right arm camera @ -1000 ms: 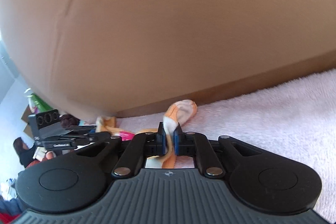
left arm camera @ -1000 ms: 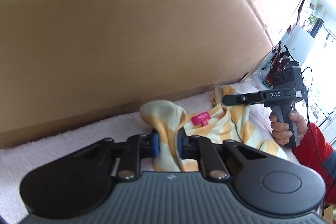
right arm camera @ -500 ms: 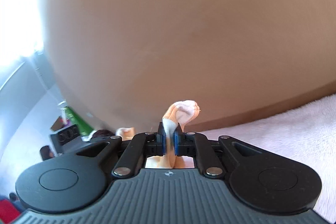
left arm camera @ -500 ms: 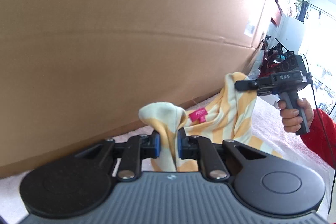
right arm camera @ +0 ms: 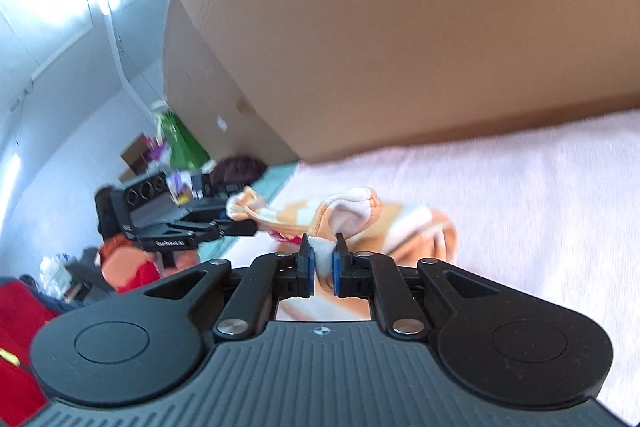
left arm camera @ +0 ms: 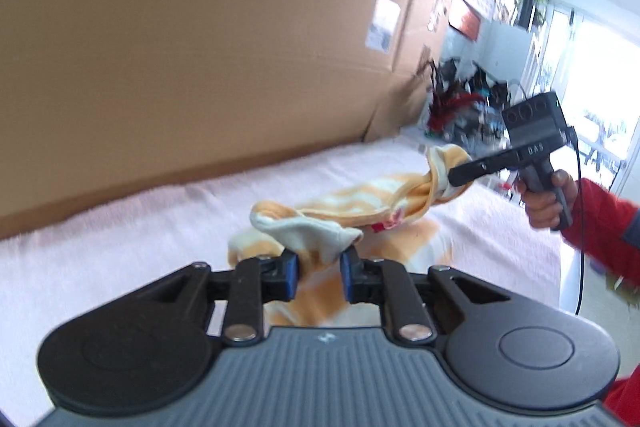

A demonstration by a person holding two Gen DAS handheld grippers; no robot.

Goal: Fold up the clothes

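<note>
Lifted: soft striped shirt (left arm camera: 372, 203), bunched.

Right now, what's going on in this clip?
A person is working a yellow-and-white striped shirt with two handheld grippers over a pink towel-covered surface, in front of a big cardboard box. The left gripper pinches one bunched edge, its jaws having just opened slightly with cloth between them. The right gripper is shut on the other edge. The shirt hangs stretched between them, partly lifted, not yet folded.
</note>
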